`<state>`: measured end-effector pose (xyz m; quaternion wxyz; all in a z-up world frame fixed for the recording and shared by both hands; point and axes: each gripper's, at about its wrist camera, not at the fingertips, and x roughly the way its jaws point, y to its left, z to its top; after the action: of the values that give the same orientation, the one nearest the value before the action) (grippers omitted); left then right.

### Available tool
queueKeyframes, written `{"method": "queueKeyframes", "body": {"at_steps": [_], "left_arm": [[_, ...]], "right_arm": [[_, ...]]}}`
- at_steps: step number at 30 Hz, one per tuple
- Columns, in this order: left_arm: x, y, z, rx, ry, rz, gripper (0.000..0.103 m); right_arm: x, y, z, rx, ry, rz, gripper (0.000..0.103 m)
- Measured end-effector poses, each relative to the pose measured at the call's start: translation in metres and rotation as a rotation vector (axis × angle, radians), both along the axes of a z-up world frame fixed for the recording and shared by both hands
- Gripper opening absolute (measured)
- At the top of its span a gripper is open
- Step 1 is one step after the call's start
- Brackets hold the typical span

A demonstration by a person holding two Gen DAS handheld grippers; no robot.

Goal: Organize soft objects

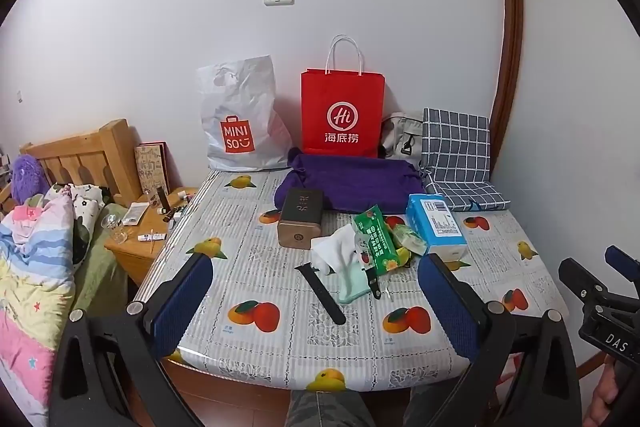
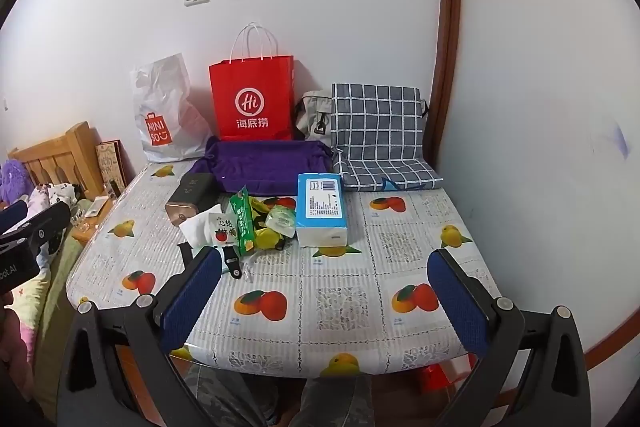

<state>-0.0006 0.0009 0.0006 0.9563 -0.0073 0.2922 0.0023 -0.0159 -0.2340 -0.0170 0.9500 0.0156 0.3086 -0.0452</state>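
1. Two sets of jaws stand wide and released, with nothing between them: the left gripper (image 1: pixel 316 291) and the right gripper (image 2: pixel 324 287) both hover over the near edge of the surface (image 2: pixel 340 303), tilted downward.
2. Between the left pads, farther off, lie a black strap (image 1: pixel 322 297), a mint cloth (image 1: pixel 354 285) and a white cloth (image 1: pixel 334 253), all touching in one loose heap.
3. Beside that heap sit a green packet (image 1: pixel 378 239), a dark box (image 1: pixel 301 223) on its left and a blue-white tissue pack (image 2: pixel 322 209) on its right.
4. Behind them a purple cloth (image 2: pixel 260 167) lies spread across the middle of the surface, just in front of the bags.
5. A grey checked cushion (image 2: pixel 380 135) leans at the back right corner, folded against the wall.
6. A red paper bag (image 2: pixel 252 99) and a white plastic bag (image 2: pixel 162 115) stand upright at the wall.
7. Left of the surface are a wooden nightstand (image 1: pixel 136 239) and a bed with a pastel quilt (image 1: pixel 36 267).
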Motion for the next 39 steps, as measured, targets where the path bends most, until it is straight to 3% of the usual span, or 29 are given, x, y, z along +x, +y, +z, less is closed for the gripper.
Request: {"method": "queueKeyframes", "body": {"at_steps": [39], "left_arm": [[-0.0063, 0.0056, -0.0006, 0.0, -0.001, 0.0, 0.103]], "right_arm": [[-0.0025, 0.0045, 0.0, -0.006, -0.013, 0.012, 0.101]]}}
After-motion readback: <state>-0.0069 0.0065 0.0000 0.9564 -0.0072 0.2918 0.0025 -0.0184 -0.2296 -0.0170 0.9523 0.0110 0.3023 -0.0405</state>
